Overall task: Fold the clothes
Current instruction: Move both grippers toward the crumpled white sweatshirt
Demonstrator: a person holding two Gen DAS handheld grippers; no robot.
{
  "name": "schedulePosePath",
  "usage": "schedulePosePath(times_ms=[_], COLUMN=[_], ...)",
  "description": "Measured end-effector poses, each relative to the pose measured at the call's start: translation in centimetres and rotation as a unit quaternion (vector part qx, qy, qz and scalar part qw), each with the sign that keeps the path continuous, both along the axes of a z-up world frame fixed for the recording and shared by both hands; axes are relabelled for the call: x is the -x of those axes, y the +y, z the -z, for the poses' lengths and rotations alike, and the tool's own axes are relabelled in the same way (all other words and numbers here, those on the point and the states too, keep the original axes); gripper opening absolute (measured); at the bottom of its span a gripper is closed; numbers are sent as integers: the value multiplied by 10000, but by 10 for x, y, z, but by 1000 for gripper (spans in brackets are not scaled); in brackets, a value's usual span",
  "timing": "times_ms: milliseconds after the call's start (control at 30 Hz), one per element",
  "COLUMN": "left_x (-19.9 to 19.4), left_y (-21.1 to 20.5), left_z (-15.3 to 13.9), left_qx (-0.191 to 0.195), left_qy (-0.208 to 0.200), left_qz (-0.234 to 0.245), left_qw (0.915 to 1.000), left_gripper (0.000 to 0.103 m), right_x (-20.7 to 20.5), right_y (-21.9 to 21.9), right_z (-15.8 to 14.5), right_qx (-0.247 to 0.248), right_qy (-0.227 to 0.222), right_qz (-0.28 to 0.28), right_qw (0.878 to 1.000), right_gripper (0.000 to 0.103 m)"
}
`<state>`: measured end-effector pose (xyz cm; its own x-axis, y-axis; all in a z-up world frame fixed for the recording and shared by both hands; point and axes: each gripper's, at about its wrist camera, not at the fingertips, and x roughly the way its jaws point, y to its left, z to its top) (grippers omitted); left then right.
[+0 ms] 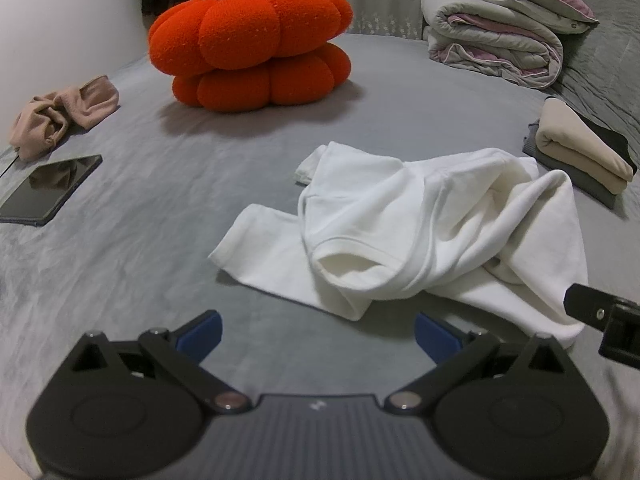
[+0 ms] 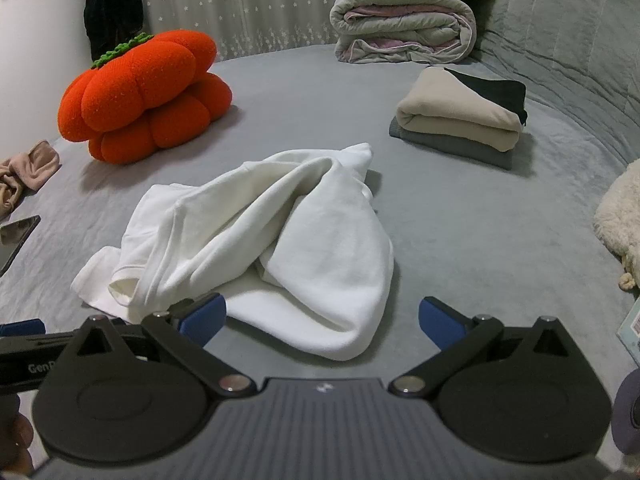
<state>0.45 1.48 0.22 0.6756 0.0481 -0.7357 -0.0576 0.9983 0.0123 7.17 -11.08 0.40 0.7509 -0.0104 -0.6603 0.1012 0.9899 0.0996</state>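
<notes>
White shirt (image 1: 420, 232) lies crumpled mid-bed (image 1: 140, 280), unfolded, one sleeve opening toward the left gripper (image 1: 318, 334); left jaws spread wide, nothing between them, just short of the shirt's near edge; right gripper (image 2: 322, 318) likewise released and empty, its left finger (image 2: 204, 316) at the shirt's near hem, contact not clear. Folded stack (image 2: 460, 120), beige over grey with black on top, sits beyond the shirt to the right, apart from it; orange pumpkin cushion (image 1: 248, 48) far left; rolled duvet (image 2: 404, 28) at the back; tan garment (image 1: 64, 112) bunched beside a dark tablet (image 1: 48, 188) at left.
</notes>
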Motion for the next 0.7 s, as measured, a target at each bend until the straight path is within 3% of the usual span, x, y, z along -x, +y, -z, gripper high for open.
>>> schedulePosePath(times_ms=[700], left_x=[-1], left_y=[0], left_z=[2], left_qx=[-9], left_qy=[93], left_qz=[39], left_qw=[9999], left_gripper=[103], right_x=[-2], right_y=[-1], right_z=[2], right_qx=[-25], right_qy=[135], right_qz=[-39], right_qw=[9999], right_gripper=[103])
